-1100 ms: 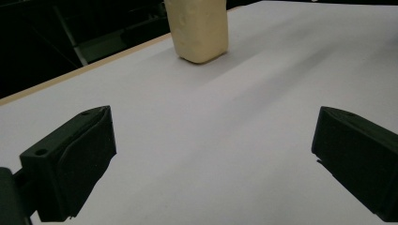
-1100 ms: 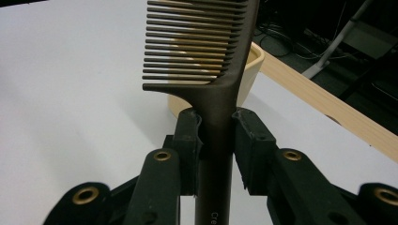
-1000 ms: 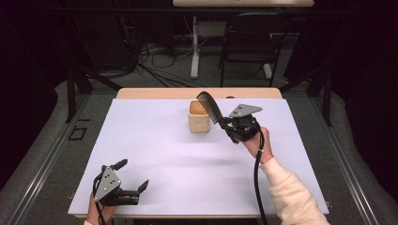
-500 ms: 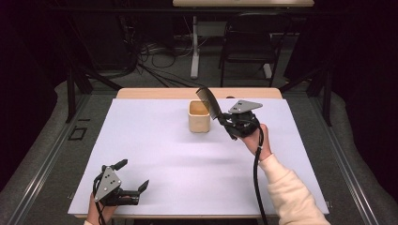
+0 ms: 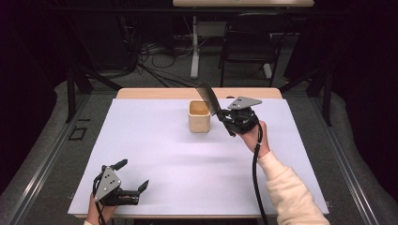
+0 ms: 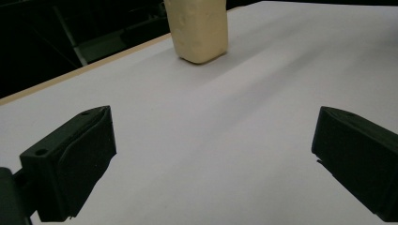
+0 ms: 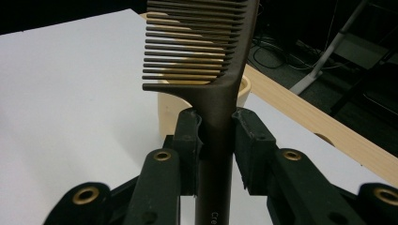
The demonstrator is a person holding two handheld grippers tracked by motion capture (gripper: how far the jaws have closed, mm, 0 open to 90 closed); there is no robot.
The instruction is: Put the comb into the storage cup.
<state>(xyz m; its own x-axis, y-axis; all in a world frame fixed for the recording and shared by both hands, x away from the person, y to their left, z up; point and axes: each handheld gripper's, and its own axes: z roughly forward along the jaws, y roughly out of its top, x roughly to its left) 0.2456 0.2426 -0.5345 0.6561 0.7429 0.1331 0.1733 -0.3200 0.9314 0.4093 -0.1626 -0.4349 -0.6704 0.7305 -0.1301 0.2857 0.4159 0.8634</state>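
A dark brown comb is clamped by its handle in my right gripper, teeth end up. In the high view the comb tilts over the rim of a cream cup that stands at the table's far middle, and my right gripper sits just right of that cup. My left gripper rests low at the table's near left corner with its jaws wide apart and nothing between them. In the left gripper view the cup stands far ahead of the open fingers.
A white sheet covers the table, with a wooden edge along the far side. Beyond the table are a chair, a table leg and cables on the dark floor. A black cable trails from the right gripper along the sleeve.
The right gripper with the comb has shifted slightly; the comb stays tilted over the cup. The left gripper has not moved.
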